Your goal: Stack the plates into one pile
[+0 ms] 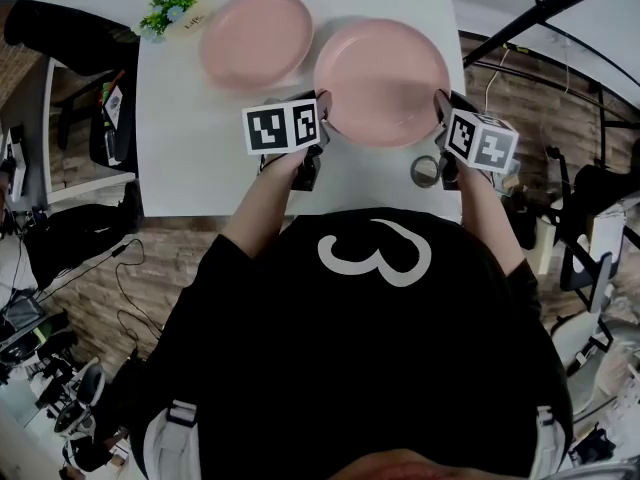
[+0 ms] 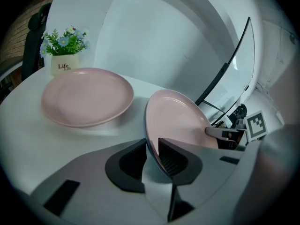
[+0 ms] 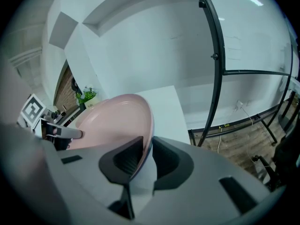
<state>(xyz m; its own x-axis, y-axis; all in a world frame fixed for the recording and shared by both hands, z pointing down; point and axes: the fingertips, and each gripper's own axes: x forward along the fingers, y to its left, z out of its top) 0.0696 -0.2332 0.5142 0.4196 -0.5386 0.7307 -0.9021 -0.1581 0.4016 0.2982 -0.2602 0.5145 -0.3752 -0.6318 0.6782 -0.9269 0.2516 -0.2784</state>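
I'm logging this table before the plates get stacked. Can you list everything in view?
far plate: one, pink, flat on the table, far left of centre.
near plate: one, pink, just right of the far plate, its rim gripped on both sides.
table: one, white, under both plates.
flower pot: one, white with green leaves and pale blooms, far left corner of the table.
tape roll: one, grey, near table edge, beside the right gripper.
metal frame: one, black, right of the table.
left gripper: one, grey, shut on the near plate's left rim.
right gripper: one, grey, shut on the near plate's right rim.
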